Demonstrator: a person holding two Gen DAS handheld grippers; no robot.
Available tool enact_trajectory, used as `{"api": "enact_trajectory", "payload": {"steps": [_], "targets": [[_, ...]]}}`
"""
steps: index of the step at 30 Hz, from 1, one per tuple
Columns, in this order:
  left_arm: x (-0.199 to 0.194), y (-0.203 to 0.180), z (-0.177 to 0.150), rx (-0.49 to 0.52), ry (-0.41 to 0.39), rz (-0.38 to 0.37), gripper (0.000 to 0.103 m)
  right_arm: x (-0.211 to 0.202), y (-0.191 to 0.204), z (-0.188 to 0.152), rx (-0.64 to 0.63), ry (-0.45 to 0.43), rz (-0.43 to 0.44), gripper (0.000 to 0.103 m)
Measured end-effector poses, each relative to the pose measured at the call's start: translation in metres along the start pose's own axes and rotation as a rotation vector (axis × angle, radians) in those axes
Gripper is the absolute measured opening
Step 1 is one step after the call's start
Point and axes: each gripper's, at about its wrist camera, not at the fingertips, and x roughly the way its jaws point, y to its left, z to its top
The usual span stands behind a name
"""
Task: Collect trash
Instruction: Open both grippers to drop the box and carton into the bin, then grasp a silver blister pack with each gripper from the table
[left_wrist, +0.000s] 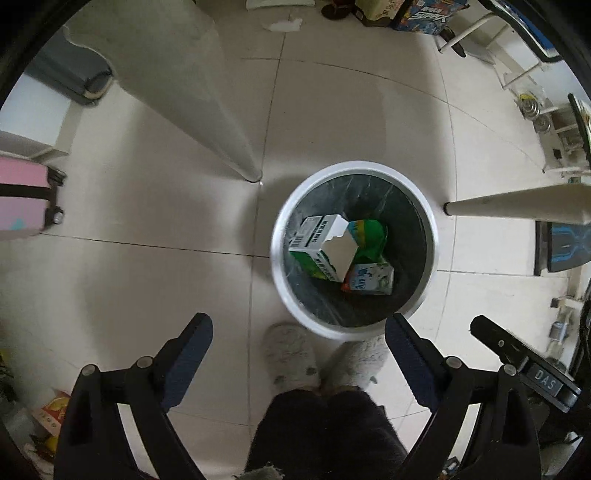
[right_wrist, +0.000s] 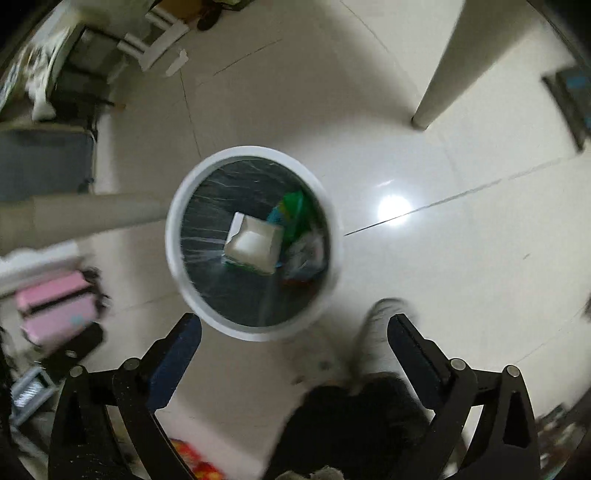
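Observation:
A round white trash bin (left_wrist: 280, 236) with a black liner stands on the tiled floor below both grippers. Inside lie a white and green carton (left_wrist: 325, 247), a green wrapper (left_wrist: 371, 236) and a small milk carton (left_wrist: 371, 279). The bin also shows in the right wrist view (right_wrist: 175, 221), blurred, with the white carton (right_wrist: 255, 242) and green wrapper (right_wrist: 293, 210). My left gripper (left_wrist: 299, 332) is open and empty above the bin's near rim. My right gripper (right_wrist: 295, 328) is open and empty above the floor just in front of the bin.
White table legs (left_wrist: 207, 110) (left_wrist: 517, 203) stand left and right of the bin. A pink suitcase (left_wrist: 22, 199) is at the left. The person's slippers (left_wrist: 291, 354) are by the bin. A white scrap (left_wrist: 282, 25) lies far back. Boxes and shelves line the far edges.

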Motion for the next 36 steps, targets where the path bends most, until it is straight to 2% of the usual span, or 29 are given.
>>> {"api": "enact_trajectory", "payload": {"steps": [4,8,12,16,23,29,32,36], "targets": [[-0.028,-0.005,-0.015,0.024,-0.019,0.05,0.095,-0.025,0.014,-0.007,-0.075,-0.028,-0.115,0.102],[-0.062,-0.009,-0.025,0.035,-0.03,0.062,0.095,-0.065,0.026,-0.014,-0.116,-0.062,-0.174,0.102],[-0.087,-0.017,-0.026,0.036,-0.043,0.062,0.095,-0.113,0.036,-0.023,-0.148,-0.086,-0.189,0.102],[-0.128,-0.021,-0.035,0.032,-0.062,0.052,0.095,-0.163,0.049,-0.034,-0.186,-0.109,-0.198,0.102],[-0.205,-0.024,-0.053,0.04,-0.088,0.035,0.095,-0.258,0.074,-0.063,-0.229,-0.136,-0.179,0.102],[-0.281,-0.024,-0.059,0.04,-0.152,0.023,0.095,-0.337,0.094,-0.083,-0.219,-0.147,-0.125,0.102],[-0.317,-0.027,-0.053,0.039,-0.209,0.044,0.095,-0.375,0.102,-0.083,-0.194,-0.16,-0.066,0.102],[-0.358,-0.034,-0.031,0.022,-0.304,0.049,0.095,-0.423,0.11,-0.06,-0.156,-0.191,0.004,0.102]]}}
